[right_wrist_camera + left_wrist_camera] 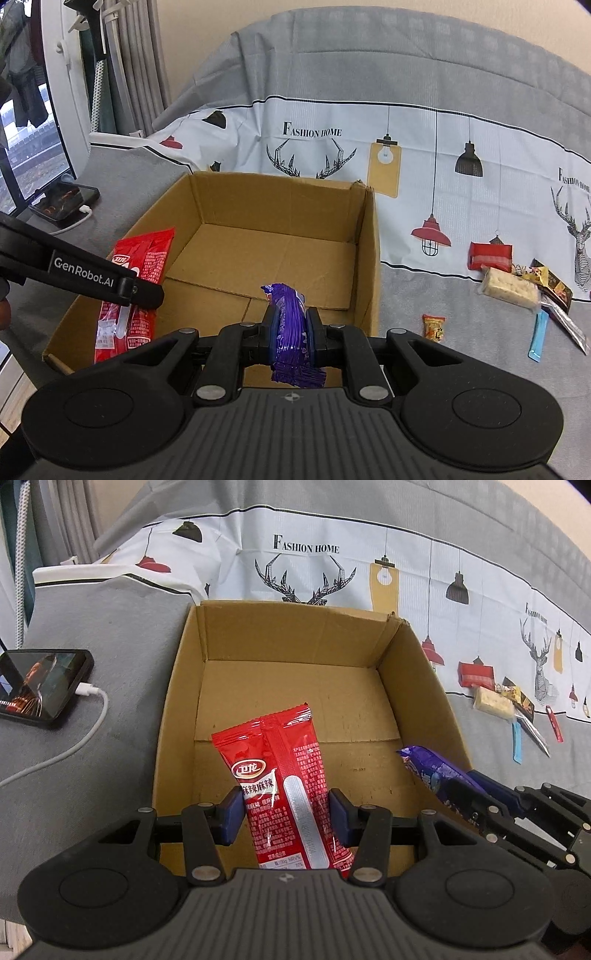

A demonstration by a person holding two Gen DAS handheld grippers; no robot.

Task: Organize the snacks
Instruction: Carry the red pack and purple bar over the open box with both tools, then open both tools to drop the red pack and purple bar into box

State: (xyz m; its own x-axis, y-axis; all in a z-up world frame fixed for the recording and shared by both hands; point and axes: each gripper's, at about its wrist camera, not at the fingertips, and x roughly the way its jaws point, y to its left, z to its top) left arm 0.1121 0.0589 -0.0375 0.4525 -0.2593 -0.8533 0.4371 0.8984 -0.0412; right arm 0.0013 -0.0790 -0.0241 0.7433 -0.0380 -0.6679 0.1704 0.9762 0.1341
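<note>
Snacks here are light, crinkly foil packs, likely slippery and easily crushed, so a hold across the flat middle with modest pressure suits them best. Left gripper [287, 814] stands about half open, its pads pressed on either edge of the red pack [284, 786], which hangs tilted above the near-left part of the empty box [295, 635]. Right gripper [291, 334] is nearly closed, pinching the purple pack [290, 325] edge-on, bunched between the pads, over the box's near-right side. Both packs hang above the floor of the box, not yet released. More snacks [509, 284] lie loose on the cloth [443, 147] to the right, well apart from the box.
</note>
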